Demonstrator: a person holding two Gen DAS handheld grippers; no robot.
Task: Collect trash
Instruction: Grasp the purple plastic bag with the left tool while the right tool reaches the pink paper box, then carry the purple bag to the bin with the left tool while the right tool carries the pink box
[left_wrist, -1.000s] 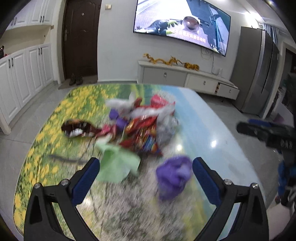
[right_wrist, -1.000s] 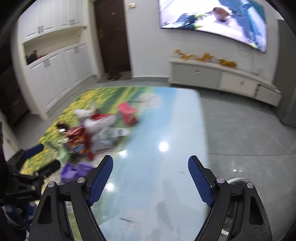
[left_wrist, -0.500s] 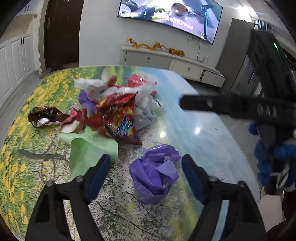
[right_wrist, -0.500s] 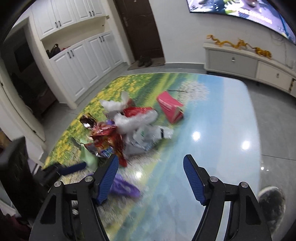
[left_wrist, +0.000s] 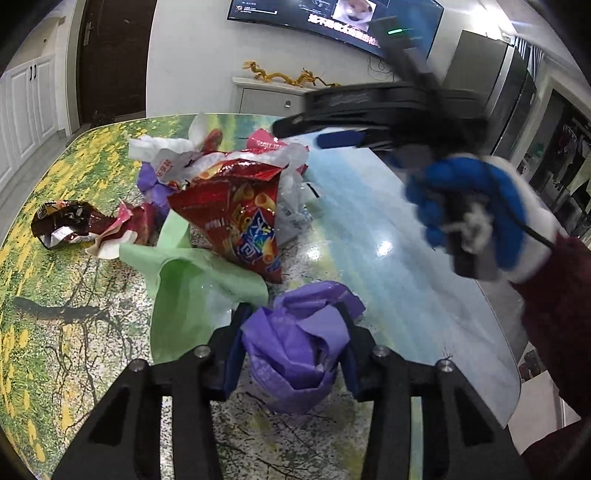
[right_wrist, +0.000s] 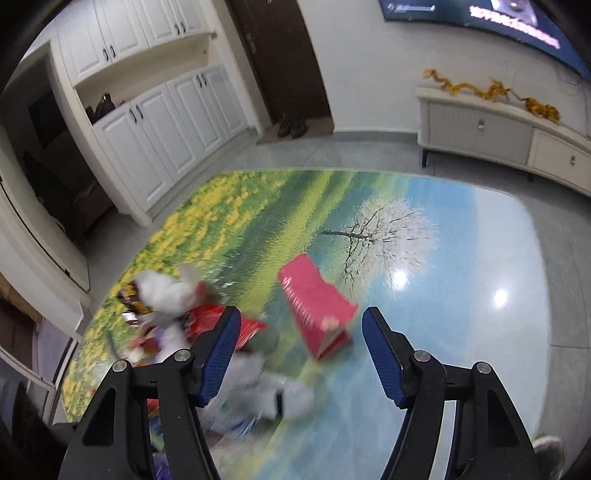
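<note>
The table (left_wrist: 55, 314), printed with a landscape of yellow flowers and a white tree, fills both views, but only the right wrist view shows its far half with the tree and the white cabinets (right_wrist: 159, 136) beyond, while the left wrist view shows the wall screen (left_wrist: 332, 22) and the grey refrigerator (left_wrist: 491, 74). The trash heap lies near the middle of the table: the left view shows it sharply, with a red snack bag (left_wrist: 236, 218) on top, a pale green bag (left_wrist: 192, 288) spread flat just in front of it, and a dark crumpled wrapper (left_wrist: 62, 221) off to the left. The right view blurs the heap but alone shows the pink box (right_wrist: 317, 306) tilted on the table, apart from the pile. The right gripper (right_wrist: 301, 354) hovers above the table with its jaws wide and nothing between them; seen from the left view, a blue-gloved hand (left_wrist: 476, 214) carries it. The left gripper (left_wrist: 291, 350) is closed against the crumpled purple bag (left_wrist: 295, 347), both blue pads pressing its sides, at the near edge of the heap, with the bag's bottom on the tabletop.
</note>
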